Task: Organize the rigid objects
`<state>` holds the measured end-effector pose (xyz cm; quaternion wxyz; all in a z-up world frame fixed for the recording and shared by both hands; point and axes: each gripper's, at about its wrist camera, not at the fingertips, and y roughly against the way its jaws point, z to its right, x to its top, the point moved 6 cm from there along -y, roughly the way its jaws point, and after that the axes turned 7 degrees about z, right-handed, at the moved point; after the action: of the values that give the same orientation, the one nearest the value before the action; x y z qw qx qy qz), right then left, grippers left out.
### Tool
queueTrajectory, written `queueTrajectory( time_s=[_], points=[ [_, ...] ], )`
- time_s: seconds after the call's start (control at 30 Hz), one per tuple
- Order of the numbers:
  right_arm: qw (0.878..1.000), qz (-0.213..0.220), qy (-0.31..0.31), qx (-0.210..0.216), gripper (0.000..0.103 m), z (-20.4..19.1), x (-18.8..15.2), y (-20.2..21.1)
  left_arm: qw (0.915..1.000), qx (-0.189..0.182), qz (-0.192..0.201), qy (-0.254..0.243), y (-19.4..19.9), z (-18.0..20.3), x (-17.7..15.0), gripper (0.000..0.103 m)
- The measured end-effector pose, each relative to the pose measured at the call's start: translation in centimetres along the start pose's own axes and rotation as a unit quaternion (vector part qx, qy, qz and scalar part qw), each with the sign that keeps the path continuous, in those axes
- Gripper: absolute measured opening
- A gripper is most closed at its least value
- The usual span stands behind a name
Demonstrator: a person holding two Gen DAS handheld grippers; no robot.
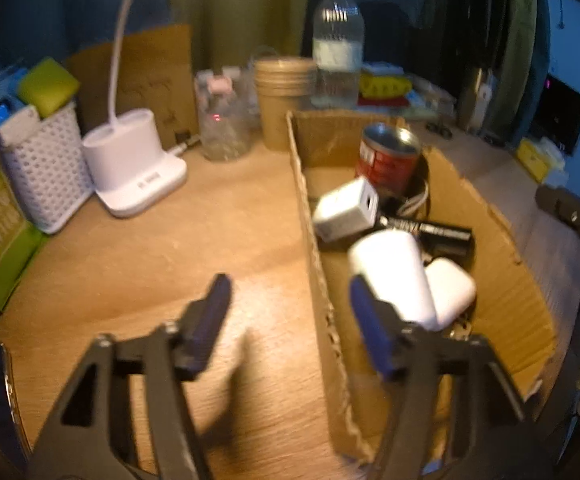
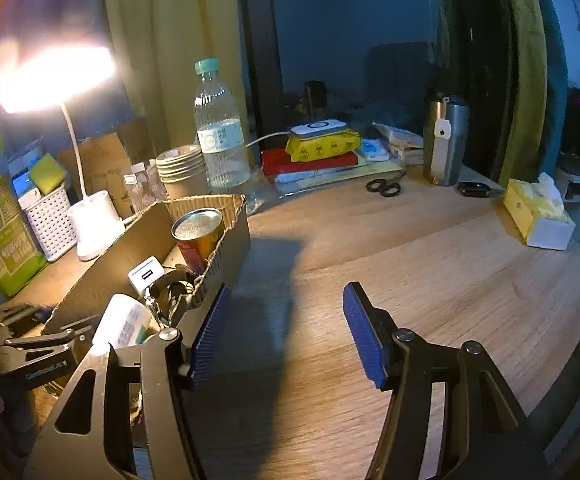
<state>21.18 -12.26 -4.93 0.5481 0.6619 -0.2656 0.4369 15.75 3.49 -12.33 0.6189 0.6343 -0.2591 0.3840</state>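
A: Where are the things lying that are being sorted?

B: They are sitting in the cardboard box (image 1: 502, 280) on the desk (image 1: 129, 264). A red can (image 1: 388, 160) is standing upright at the far end of the box. Nearer than the can, a white charger cube (image 1: 346, 208) is leaning against the box's left wall, with a black packet (image 1: 442, 234) beside it, and two white rounded cases (image 1: 394, 276) are lying at the box's near end.

A: And the left tongs (image 1: 290, 300)?

B: They are standing apart, gripping nothing. One pad is hanging over bare desk to the left of the box wall, the other over the inside of the box, just in front of the white cases. Whether that pad is touching a case I cannot tell; the view is blurred.

A: The right tongs (image 2: 285, 320)?

B: Also apart and empty, hovering over bare desk on the right side of the box (image 2: 225, 240). The left pad is sitting close to the box's right wall. From there the can (image 2: 199, 236) and the charger cube (image 2: 145, 276) are showing over the wall.

A: Anything else near the box?

B: A water bottle (image 2: 219, 132) and stacked paper cups (image 2: 181, 172) are standing just behind it, and a lit white lamp (image 2: 93, 220) is standing to its left.
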Motion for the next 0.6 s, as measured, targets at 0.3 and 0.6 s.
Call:
queueTrajectory(
  time_s=[0.3,0.6],
  points=[
    [1.000,0.021,0.006,-0.008,0.062,-0.5,0.8,2.3,0.9944,0.001,0.103,-0.024,5.9,0.8,1.3,0.092],
    [0.998,0.068,0.008,-0.007,0.062,-1.2,2.6,6.7,0.9768,-0.006,0.210,-0.040,12.4,2.7,3.3,0.094]
  ],
)
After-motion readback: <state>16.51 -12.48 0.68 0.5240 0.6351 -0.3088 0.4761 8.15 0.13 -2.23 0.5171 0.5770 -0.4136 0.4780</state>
